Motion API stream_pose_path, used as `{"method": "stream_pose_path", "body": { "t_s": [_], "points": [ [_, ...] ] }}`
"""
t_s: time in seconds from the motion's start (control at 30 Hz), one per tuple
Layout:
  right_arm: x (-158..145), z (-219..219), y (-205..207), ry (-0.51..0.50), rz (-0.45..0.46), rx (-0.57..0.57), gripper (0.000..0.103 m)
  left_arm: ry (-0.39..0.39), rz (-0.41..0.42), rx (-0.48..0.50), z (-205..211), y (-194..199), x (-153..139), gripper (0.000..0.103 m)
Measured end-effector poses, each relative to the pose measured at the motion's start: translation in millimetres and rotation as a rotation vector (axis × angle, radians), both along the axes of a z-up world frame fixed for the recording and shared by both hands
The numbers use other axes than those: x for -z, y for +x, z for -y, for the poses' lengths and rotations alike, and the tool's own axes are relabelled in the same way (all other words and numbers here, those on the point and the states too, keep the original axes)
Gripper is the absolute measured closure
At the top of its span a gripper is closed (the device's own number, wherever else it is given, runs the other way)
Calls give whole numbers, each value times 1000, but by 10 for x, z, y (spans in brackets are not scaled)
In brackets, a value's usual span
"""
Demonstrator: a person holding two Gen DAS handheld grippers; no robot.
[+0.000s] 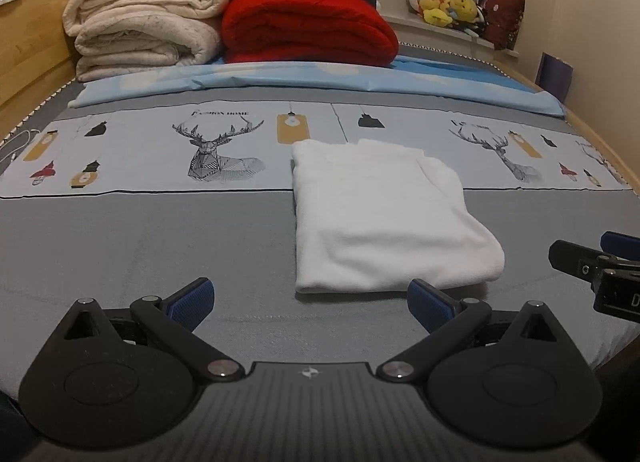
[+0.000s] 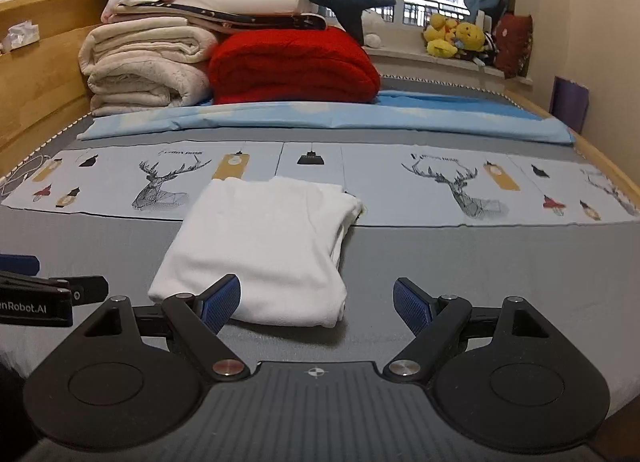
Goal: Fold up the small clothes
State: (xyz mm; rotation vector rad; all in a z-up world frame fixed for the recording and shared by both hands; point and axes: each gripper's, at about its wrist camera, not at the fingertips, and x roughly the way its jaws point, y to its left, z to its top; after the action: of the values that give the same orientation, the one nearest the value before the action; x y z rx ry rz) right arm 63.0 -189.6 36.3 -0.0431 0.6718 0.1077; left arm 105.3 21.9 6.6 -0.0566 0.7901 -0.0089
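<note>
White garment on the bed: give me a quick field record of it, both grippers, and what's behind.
garment: white garment, folded into a compact rectangle, lying flat on the grey bed cover
left gripper: left gripper, open, empty, near the garment's near edge
right gripper: right gripper, open, empty, its left finger in front of the garment's near edge
behind: red blanket beside stacked cream blankets
windowsill: yellow plush toys

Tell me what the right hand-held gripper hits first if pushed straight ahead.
Likely the folded white garment: its near edge lies just ahead of the open right hand-held gripper, slightly left of centre. Depth is uncertain.
</note>
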Motion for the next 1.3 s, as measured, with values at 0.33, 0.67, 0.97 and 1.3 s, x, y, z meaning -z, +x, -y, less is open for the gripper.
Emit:
{"method": "stream_pose_path", "body": {
  "t_s": [0.33,0.67,0.97,1.3],
  "points": [
    [14,-36,-18,-1,-4,-21,18,0,7,26,29,-12,11,0],
    [11,-43,-16,-2,-6,-24,18,-5,11,33,35,-13,6,0],
    [13,-48,-15,-5,-6,-26,18,-14,10,35,37,-18,2,0],
    [25,-79,-13,-8,-13,-32,18,-34,2,26,0,-1,-16,0]
  ]
}}
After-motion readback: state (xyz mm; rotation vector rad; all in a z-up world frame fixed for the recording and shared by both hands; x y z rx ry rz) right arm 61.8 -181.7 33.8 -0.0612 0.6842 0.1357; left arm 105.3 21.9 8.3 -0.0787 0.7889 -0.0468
